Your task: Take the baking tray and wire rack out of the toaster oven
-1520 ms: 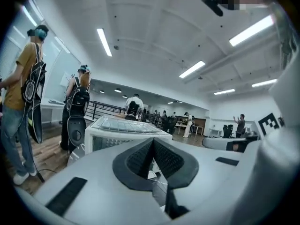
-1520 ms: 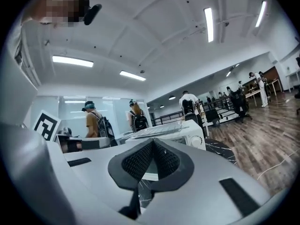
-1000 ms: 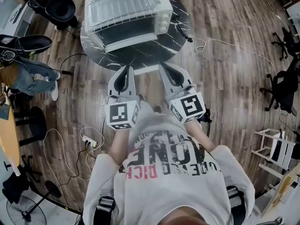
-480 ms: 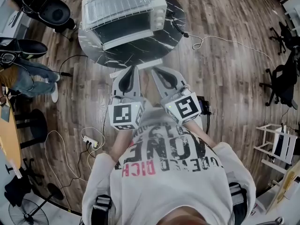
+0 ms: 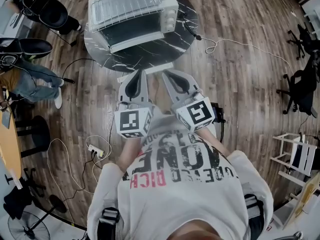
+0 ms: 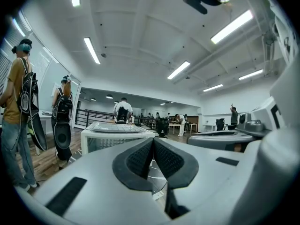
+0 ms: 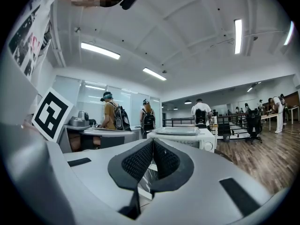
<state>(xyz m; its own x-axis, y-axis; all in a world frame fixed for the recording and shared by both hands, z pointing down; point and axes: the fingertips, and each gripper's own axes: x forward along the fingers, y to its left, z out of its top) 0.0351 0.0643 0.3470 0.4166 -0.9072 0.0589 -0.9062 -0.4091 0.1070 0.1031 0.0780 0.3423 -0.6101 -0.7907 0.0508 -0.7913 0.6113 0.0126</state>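
Hovering level just short of the round black marble counter (image 5: 170,46), the left claw (image 5: 139,72) and right claw (image 5: 165,74) are both fully closed and empty. Beyond them, untouched, the white boxy toaster oven (image 5: 132,16) sits on that counter.

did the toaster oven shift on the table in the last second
No. The toaster oven sits on the same far side of the round dark table; only the view itself drifted a little.

Left hand-held gripper (image 5: 138,74) and right hand-held gripper (image 5: 167,75) closed, empty, side by side.
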